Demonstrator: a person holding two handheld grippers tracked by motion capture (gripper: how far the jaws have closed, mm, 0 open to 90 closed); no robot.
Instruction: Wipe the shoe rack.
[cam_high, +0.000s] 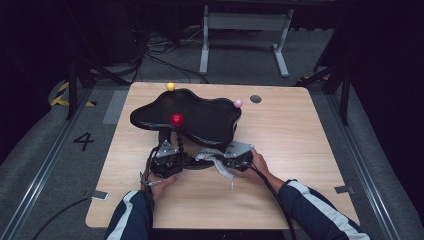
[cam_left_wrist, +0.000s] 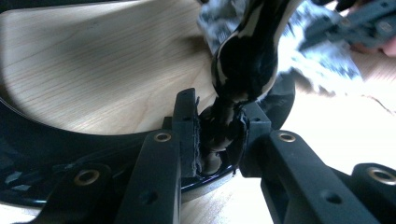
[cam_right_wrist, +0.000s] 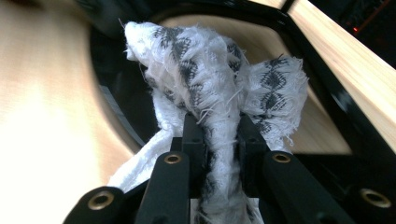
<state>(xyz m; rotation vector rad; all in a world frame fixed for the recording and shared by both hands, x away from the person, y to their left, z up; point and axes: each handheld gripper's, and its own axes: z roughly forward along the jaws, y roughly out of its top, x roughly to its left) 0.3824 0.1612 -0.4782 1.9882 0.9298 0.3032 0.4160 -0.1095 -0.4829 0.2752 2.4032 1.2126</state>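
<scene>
Cloth: white with grey woven pattern, frayed edges; it stands bunched directly ahead of the right gripper, whose jaws are closed hard on its gathered middle, with a loose tail hanging below and to the left of them; in the high view the cloth lies just left of that gripper, between the two hands.

Stem: glossy black, beaded, rising from a round base; the left gripper has its jaws narrowed onto the stem's lowest part, one pad on each side; the stem's long axis runs up and away from those jaws toward a red ball at its top.

Deciding relation: the cloth sits just beyond the stem as seen from the left jaws, and the stem lies just left of the right jaws; the right hand is the nearer to any wiping, in my judgement, while the left steadies the stand.

Outward: a black wavy tray is carried above the base, with a yellow ball and a pink ball at its far rim; all rests on a wooden table.

Writing: no brand or label readable on the items; a figure "4" is marked on the floor left of the table.
</scene>
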